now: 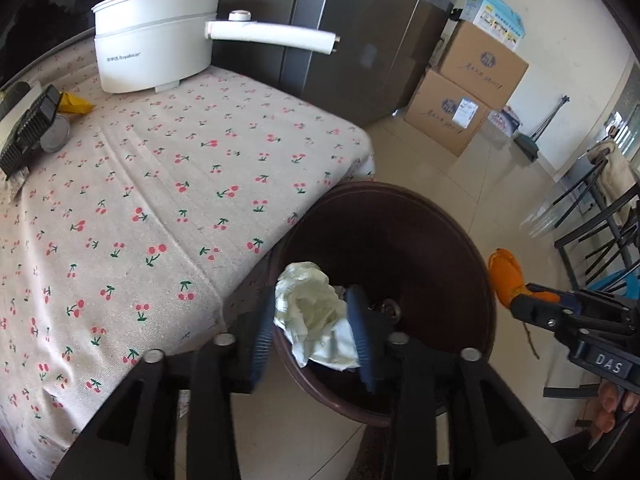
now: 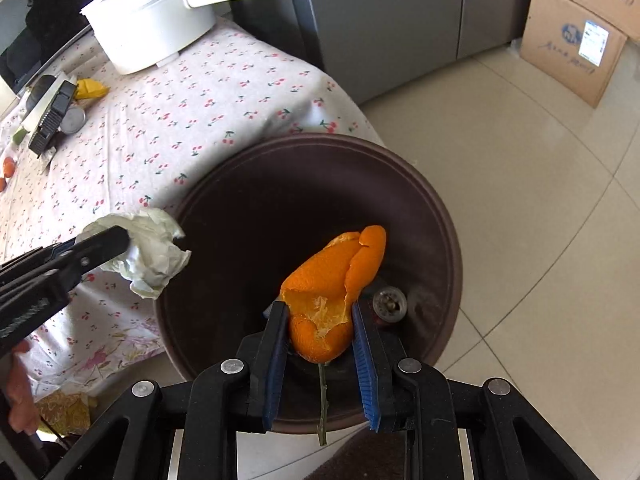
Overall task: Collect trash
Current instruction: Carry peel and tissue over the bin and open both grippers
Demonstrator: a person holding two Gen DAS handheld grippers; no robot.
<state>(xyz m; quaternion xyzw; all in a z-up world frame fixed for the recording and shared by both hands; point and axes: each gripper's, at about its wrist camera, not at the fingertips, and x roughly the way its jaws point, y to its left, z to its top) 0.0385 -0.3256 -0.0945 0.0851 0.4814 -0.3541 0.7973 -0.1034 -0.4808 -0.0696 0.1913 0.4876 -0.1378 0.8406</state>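
My left gripper (image 1: 310, 322) is shut on a crumpled white tissue (image 1: 312, 316) and holds it over the near rim of a dark brown round bin (image 1: 440, 240) that stands on the floor beside the table. My right gripper (image 2: 320, 340) is shut on an orange peel (image 2: 332, 292) with a thin green stem hanging below it, held above the bin's opening (image 2: 248, 220). The right gripper with the peel (image 1: 506, 276) shows at the right of the left wrist view. The left gripper and tissue (image 2: 148, 252) show at the left of the right wrist view.
The table has a cherry-print cloth (image 1: 160, 184). On it stand a white electric pot with a long handle (image 1: 156, 48), a black ridged object (image 1: 30, 128), a small tin (image 1: 56, 134) and a yellow wrapper (image 1: 76, 104). Cardboard boxes (image 1: 460, 96) and a grey fridge (image 1: 360, 40) stand behind. A small metal item (image 2: 390, 304) lies in the bin.
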